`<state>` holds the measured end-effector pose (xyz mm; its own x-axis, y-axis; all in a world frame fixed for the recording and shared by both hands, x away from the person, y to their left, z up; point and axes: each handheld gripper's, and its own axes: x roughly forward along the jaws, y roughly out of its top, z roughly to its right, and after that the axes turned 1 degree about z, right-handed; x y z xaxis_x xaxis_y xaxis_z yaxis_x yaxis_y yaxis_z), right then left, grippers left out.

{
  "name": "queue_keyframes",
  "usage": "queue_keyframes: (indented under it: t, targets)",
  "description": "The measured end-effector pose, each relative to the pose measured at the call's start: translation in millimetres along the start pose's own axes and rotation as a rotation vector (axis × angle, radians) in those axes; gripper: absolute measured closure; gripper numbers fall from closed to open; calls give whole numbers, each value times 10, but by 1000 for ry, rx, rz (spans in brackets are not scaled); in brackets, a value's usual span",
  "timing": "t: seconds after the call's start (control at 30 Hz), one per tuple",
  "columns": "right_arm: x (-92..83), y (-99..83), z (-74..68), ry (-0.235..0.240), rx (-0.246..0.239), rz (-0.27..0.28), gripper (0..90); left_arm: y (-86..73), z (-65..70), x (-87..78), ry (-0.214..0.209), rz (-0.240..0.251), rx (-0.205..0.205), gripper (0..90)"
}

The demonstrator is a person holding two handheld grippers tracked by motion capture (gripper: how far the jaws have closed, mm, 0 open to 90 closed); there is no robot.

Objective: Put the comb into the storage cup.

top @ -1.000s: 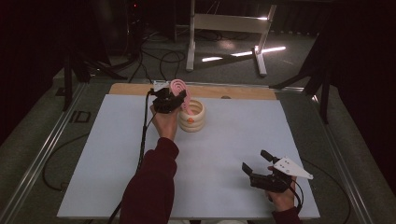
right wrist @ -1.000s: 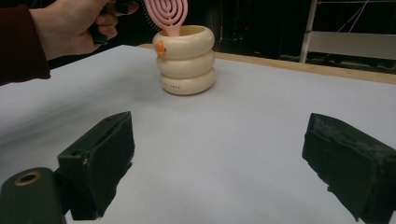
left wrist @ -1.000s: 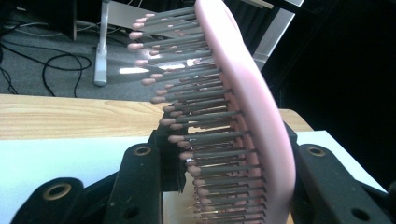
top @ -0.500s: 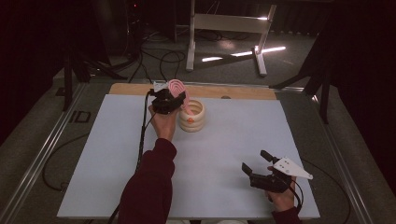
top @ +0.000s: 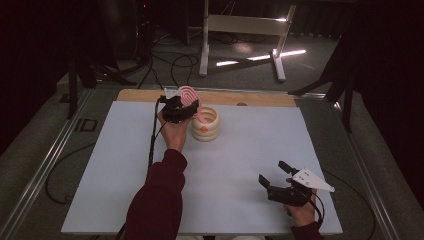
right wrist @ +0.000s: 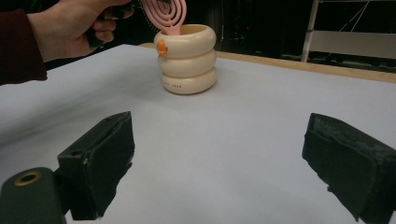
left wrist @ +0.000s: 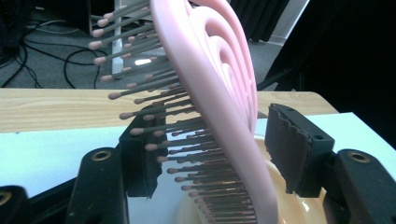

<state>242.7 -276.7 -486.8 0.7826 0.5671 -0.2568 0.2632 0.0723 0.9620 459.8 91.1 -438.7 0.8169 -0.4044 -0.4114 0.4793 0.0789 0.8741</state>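
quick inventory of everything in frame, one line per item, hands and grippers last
hairbrush: 1, pink, handle down in the cup, head sticking up between the left gripper's jaws
cup: 1, cream, ribbed with an orange spot, far left part of the mat
mat: 1, pale blue-white, covers most of the table
table: 1, light wood strip showing at the far edge
frame: 1, white, on the floor beyond the table
cables: several, black, on the floor beyond the table
left gripper: 1, black, at the cup; jaws have just been opening, pads off the hairbrush
right gripper: 1, black, near right of the mat, jaws open, nothing between them
sleeve: 1, dark red, left forearm
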Motion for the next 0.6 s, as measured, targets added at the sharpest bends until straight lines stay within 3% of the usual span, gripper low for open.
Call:
queue_keyframes:
  t: [0.6]
  targets:
    - [8, -7, 2, 2, -2, -1, 90, 17, -18, -52, 29, -1, 46, 157]
